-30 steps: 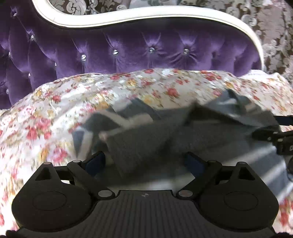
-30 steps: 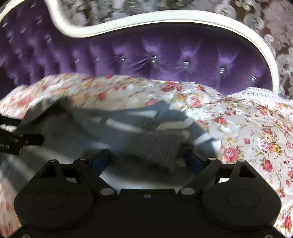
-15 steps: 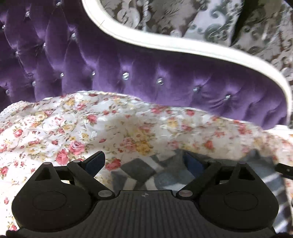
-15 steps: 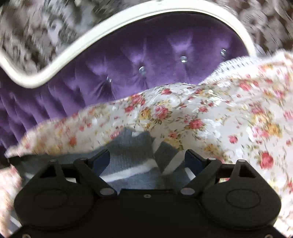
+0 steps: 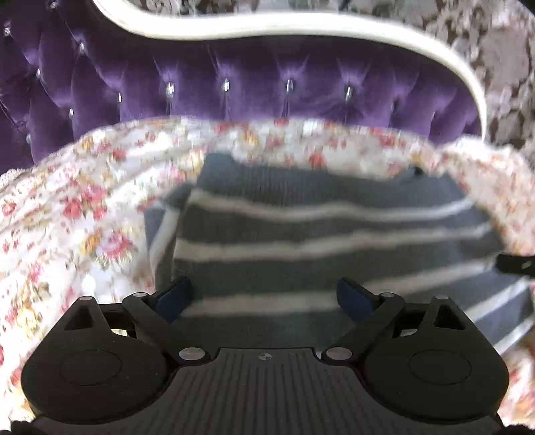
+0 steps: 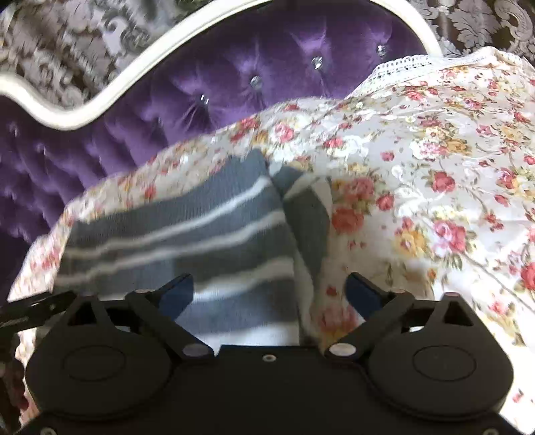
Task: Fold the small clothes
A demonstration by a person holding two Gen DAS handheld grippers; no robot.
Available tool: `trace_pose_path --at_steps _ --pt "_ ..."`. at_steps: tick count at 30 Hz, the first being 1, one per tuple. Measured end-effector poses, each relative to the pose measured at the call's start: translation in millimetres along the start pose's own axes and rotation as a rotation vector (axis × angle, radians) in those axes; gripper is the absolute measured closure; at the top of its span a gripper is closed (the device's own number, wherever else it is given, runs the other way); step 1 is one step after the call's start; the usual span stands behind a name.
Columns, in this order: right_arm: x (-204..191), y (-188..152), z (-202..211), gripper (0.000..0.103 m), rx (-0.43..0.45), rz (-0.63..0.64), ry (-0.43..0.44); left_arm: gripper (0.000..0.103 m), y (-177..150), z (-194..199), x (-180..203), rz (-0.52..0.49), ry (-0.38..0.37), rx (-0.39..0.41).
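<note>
A grey knit garment with white stripes (image 5: 317, 234) lies spread flat on the floral bedspread (image 5: 83, 207). My left gripper (image 5: 264, 294) is open, its blue pads wide apart over the garment's near left part. In the right wrist view the garment (image 6: 187, 227) lies to the left, with a folded sleeve (image 6: 307, 207) at its right edge. My right gripper (image 6: 269, 294) is open over the garment's right edge and the bedspread (image 6: 434, 167). Neither gripper holds the cloth. The right gripper's tip shows at the left view's right edge (image 5: 515, 264).
A purple tufted headboard (image 5: 250, 87) with a white curved frame (image 5: 301, 26) stands behind the bed; it also shows in the right wrist view (image 6: 234, 77). Patterned wallpaper (image 6: 485, 20) is behind it. A white lace edge (image 6: 401, 63) borders the bedspread at the back right.
A second ago the garment was bunched and lifted in front of both grippers. Now it lies spread flat with stripes running across. Both views swung up and came back down.
</note>
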State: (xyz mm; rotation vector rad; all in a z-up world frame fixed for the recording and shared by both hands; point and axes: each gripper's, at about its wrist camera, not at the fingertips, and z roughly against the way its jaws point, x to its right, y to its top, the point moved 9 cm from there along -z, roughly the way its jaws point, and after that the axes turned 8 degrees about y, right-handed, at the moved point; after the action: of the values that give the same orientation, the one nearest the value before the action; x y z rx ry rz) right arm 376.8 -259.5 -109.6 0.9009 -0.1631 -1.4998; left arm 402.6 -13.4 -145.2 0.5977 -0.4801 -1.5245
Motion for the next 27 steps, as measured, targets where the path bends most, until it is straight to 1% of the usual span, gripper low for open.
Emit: trace_pose_path --at_steps 1,2,5,8,12,15,18,22,27 --pt "-1 -3 0 0.0 -0.006 0.014 0.0 0.0 -3 -1 0 -0.014 0.01 0.021" --pt "-2 -5 -1 0.0 -0.006 0.037 -0.006 0.0 -4 -2 0 -0.024 0.024 0.043" --pt "-7 -9 -5 0.0 -0.001 0.119 -0.03 0.0 -6 1 -2 -0.002 0.023 0.064" --pt "-12 -11 -10 0.0 -0.032 0.178 -0.054 0.0 -9 1 -1 0.001 0.026 0.092" --pt "-8 -10 -8 0.0 -0.031 0.153 -0.019 0.0 -11 2 1 0.007 0.033 0.132" --pt "-6 -10 -5 0.0 -0.024 0.128 0.015 0.0 -10 3 1 0.011 0.037 0.136" --pt "-2 -8 -1 0.0 -0.008 0.072 0.059 0.0 -9 2 0 0.012 0.042 0.132" --pt "9 -1 3 0.0 0.021 -0.063 0.144 0.0 -8 0 -1 0.008 0.038 0.11" --pt "26 4 9 0.0 0.069 -0.254 0.258 0.002 0 1 -2 0.012 0.026 0.032"
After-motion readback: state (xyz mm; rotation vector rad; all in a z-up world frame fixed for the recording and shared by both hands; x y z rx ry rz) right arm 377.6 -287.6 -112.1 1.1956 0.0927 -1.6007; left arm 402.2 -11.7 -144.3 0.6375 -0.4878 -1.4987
